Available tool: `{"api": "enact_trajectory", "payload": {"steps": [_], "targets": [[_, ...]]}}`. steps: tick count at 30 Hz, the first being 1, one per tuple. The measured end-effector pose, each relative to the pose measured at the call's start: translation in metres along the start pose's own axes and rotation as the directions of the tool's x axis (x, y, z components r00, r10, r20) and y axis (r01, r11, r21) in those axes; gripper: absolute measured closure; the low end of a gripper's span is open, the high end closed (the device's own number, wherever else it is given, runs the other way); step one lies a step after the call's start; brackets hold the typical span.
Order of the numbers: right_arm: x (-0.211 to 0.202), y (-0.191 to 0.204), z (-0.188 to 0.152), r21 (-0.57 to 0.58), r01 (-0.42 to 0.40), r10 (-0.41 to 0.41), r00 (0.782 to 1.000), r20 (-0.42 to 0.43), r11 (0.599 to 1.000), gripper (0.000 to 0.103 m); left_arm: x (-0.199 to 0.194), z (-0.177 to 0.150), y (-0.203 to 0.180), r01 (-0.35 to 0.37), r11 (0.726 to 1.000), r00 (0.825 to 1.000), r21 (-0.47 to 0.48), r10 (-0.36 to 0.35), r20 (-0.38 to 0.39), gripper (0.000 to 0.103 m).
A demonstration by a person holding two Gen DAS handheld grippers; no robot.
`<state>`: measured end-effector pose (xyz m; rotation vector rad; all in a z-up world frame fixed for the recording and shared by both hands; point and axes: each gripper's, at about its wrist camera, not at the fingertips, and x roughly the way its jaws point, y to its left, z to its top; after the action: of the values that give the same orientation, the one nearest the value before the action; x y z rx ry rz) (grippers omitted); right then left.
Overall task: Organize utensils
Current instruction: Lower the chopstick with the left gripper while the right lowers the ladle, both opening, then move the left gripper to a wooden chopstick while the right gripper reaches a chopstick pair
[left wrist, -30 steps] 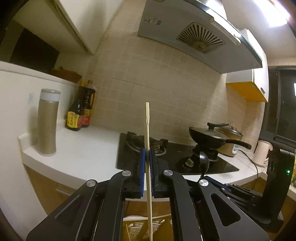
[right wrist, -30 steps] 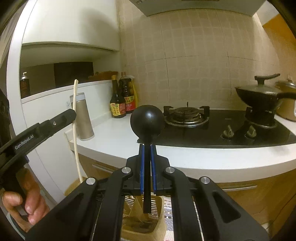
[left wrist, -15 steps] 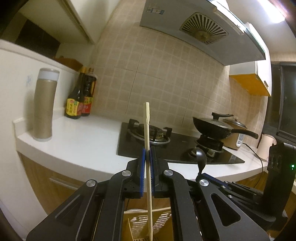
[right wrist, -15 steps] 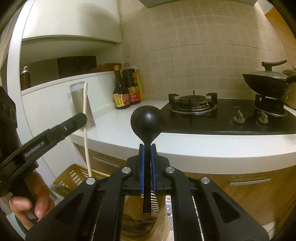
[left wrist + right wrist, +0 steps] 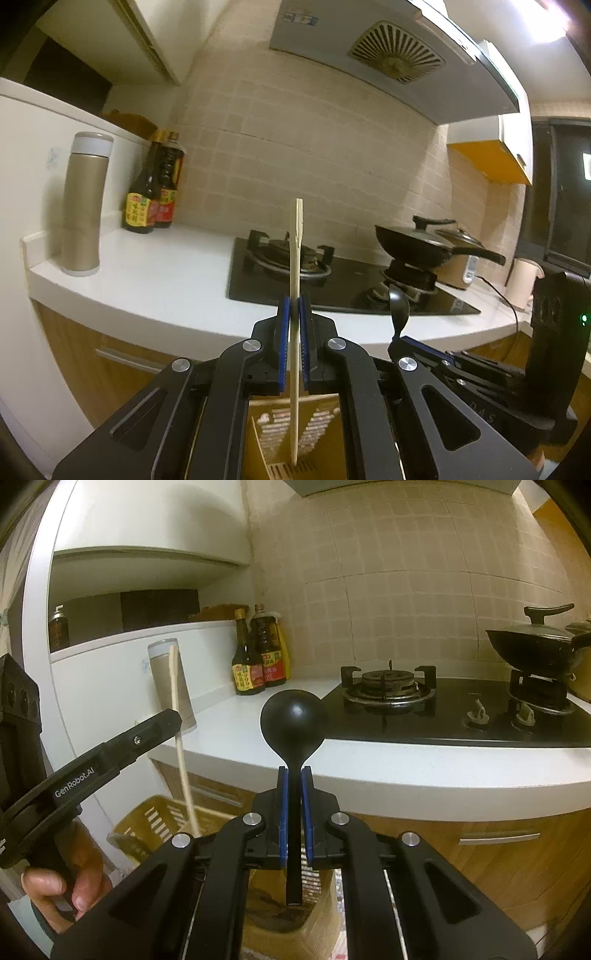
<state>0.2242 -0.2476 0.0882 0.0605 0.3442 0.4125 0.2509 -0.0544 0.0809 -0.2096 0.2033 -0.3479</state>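
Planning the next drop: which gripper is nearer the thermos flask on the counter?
Left. The left gripper, holding the chopstick, is beside the thermos flask; the right gripper, holding the black ladle, sits further right, toward the stove.

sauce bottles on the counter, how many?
2. A slimmer dark sauce bottle stands in front, and a wider one sits close behind it to the right, both by the tiled wall left of the stove. More could be hidden behind them.

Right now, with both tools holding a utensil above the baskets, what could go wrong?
1. The left tool pinches the thin chopstick along a short stretch only; it may tilt and miss the basket.
2. The right tool holds the black ladle bowl up, so it may swing or slip.
3. The tools are close and may bump.
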Motion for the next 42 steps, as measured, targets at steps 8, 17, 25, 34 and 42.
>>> {"api": "enact_trajectory", "payload": {"steps": [8, 17, 25, 34, 42], "targets": [[-0.017, 0.001, -0.010, -0.003, -0.026, 0.025, 0.999, -0.033, 1.000, 0.086, -0.012, -0.006, -0.001, 0.024, 0.999, 0.999, 0.028, -0.023, -0.030, 0.082], [-0.060, 0.007, -0.009, 0.036, -0.051, 0.053, 0.998, -0.040, 0.998, 0.050, -0.045, 0.001, -0.005, 0.064, 0.998, 0.997, 0.025, -0.062, -0.045, 0.080], [-0.073, 0.023, -0.021, 0.065, 0.021, -0.003, 0.966, -0.259, 0.998, 0.050, -0.080, -0.003, -0.012, 0.078, 0.996, 0.981, 0.041, -0.070, -0.180, 0.069], [-0.050, 0.020, -0.070, 0.152, 0.085, 0.024, 0.798, -0.602, 0.985, 0.050, -0.091, -0.051, 0.003, 0.062, 0.996, 0.859, 0.070, -0.017, -0.511, 0.069], [-0.045, 0.021, -0.106, 0.138, 0.152, -0.004, 0.687, -0.727, 0.979, 0.062, -0.087, -0.104, 0.026, -0.005, 0.995, 0.681, 0.098, 0.075, -0.728, 0.069]]}}
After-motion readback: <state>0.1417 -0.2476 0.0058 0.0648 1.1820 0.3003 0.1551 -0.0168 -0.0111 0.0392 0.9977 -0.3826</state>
